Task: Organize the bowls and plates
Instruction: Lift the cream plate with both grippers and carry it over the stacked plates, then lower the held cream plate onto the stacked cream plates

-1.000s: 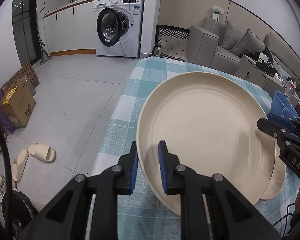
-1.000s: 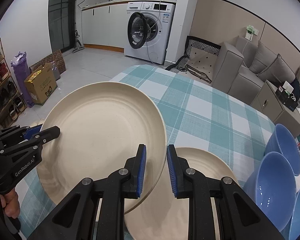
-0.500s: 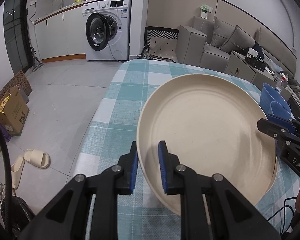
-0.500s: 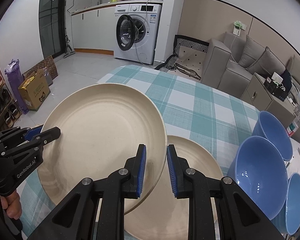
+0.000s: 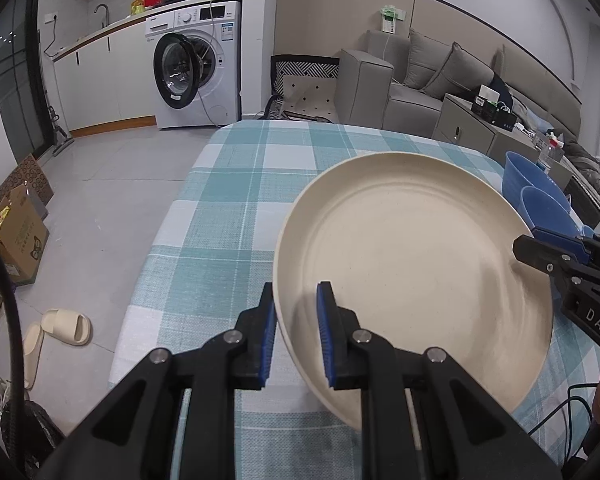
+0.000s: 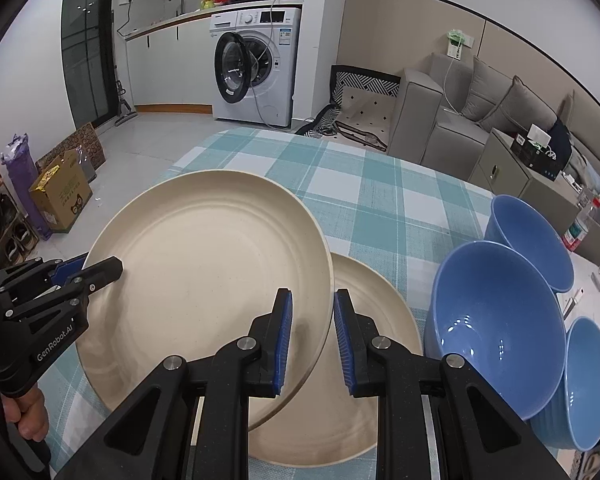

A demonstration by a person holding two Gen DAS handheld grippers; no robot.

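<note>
1. Both tools grip one cream plate: the left tool (image 5: 296,336) is clenched on its near left rim, and the right tool (image 6: 312,336) is clenched on the opposite rim.
2. That held plate (image 6: 204,280) hangs tilted above the checked counter (image 6: 380,192), between the two tools, overlapping a second cream plate (image 6: 372,320) that lies flat just under and ahead of the right tool.
3. Step in hand, as I judge it: carrying the top plate to stack it on the flat one.
4. Next move likely calls for levelling the plate, centring it over the lower one, lowering it and releasing both grips together.
5. Three blue bowls (image 6: 496,320) stand close to the right of the right tool, one nested partly against another; they look unsorted.
6. Smooth, shallow, matte, with faint rings inside, the plate could slip if one grip loosens first.
</note>
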